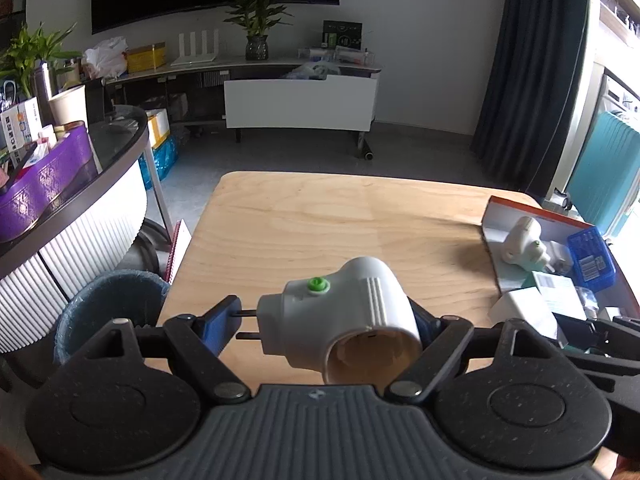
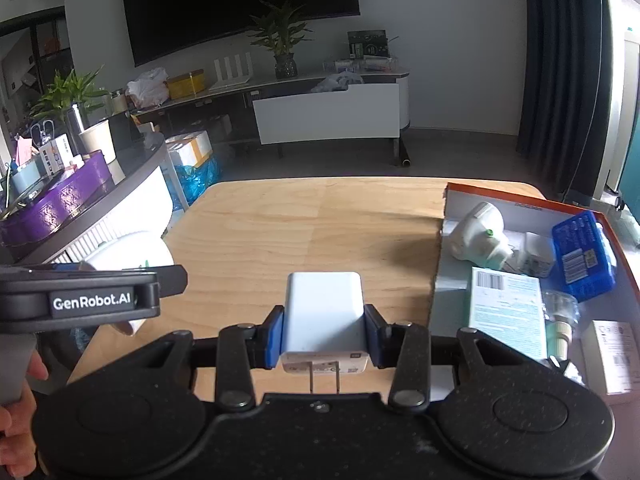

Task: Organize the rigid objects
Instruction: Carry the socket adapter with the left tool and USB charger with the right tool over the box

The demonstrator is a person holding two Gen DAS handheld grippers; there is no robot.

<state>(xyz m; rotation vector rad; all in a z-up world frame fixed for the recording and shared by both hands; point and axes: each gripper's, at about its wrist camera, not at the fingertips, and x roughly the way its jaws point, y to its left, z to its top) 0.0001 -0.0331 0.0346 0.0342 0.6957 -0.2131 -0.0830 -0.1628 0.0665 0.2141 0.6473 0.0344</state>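
My left gripper (image 1: 324,324) is shut on a white lamp-socket adapter (image 1: 352,312) with a green button. Its plug prongs press the left pad, and its open socket faces the camera. In the right wrist view that gripper (image 2: 80,292) sits at the left edge with the adapter (image 2: 128,252) behind it. My right gripper (image 2: 324,336) is shut on a white charger block (image 2: 325,308), prongs pointing back at the camera. Both hang above the wooden table (image 2: 300,216). An orange-rimmed box (image 2: 520,202) on the table's right holds a second white adapter (image 2: 478,236).
The orange-rimmed box (image 1: 536,210) also holds a blue plastic case (image 2: 582,256), a pale green carton (image 2: 506,312) and other small packs. A bin with a blue liner (image 1: 108,304) stands left of the table. A curved counter (image 1: 80,200) carries a purple box. A hand (image 2: 16,400) grips the left handle.
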